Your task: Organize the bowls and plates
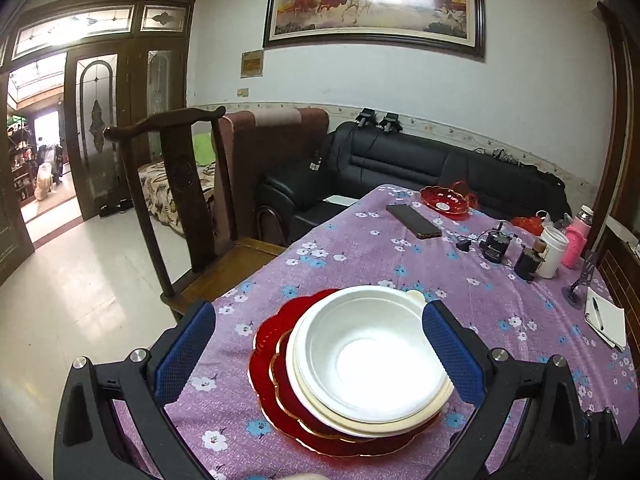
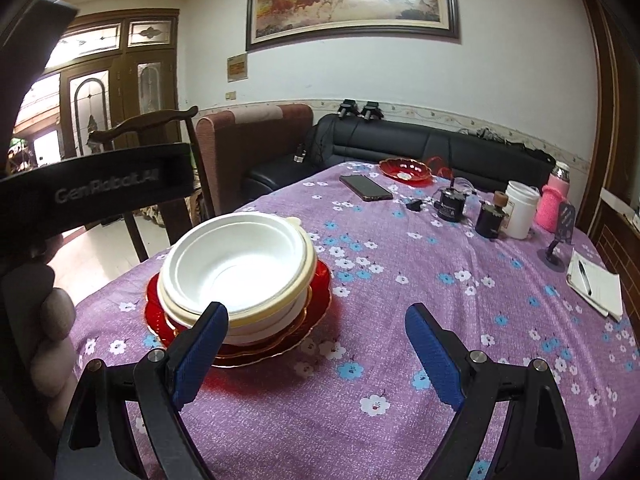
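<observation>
Stack near the surface's (image 2: 400,420) front-left edge: white bowl (image 1: 372,356) on top, nested in a cream bowl (image 2: 308,276), over a white dish, all on red scalloped plates (image 1: 276,392) with gold rims. Left tool (image 1: 320,356) spread wide, blue fingers either side of the stack, holding nothing. Right tool (image 2: 316,354) also wide, empty, over purple floral cloth just right of the stack. Far end: small red dish (image 2: 405,171), phone (image 2: 366,187), white jar (image 2: 520,210), pink bottle (image 2: 554,200), notebook with pen (image 2: 596,286).
</observation>
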Motion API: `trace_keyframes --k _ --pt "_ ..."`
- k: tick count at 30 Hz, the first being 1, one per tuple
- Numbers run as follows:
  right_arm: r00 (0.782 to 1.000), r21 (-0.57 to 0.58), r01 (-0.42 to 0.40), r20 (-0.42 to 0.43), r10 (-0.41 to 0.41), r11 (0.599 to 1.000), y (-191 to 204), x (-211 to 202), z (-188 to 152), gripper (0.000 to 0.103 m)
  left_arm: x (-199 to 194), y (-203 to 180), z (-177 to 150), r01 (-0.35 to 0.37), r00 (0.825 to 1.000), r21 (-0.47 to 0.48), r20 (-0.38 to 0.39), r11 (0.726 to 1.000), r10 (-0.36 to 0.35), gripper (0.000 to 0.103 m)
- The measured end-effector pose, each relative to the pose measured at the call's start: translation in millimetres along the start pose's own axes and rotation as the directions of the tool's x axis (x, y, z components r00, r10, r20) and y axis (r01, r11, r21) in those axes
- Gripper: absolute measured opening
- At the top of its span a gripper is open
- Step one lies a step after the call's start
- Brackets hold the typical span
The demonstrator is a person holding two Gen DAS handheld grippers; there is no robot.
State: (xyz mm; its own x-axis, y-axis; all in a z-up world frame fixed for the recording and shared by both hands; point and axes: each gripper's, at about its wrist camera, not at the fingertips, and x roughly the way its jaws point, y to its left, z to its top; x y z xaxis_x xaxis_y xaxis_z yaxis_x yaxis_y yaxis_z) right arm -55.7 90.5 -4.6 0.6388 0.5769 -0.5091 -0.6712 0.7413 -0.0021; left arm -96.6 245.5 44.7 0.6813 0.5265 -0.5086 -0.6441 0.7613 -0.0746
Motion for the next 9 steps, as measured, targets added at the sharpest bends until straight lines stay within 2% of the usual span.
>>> trace_keyframes --k 7,9 --pt "0.999 -0.024 -0.041 -0.014 0.041 0.999 14.4 2.3 7.0 0.093 0.5 8.4 0.3 -0.047 0.999 -0.006 -0.01 0.999 0.047 0.103" --pt "0.998 -0.01 -0.052 -0.021 0.052 0.999 12.7 2.9 7.4 0.093 3.1 9.7 0.1 -0.037 0.999 -0.004 -0.032 0.999 0.036 0.103"
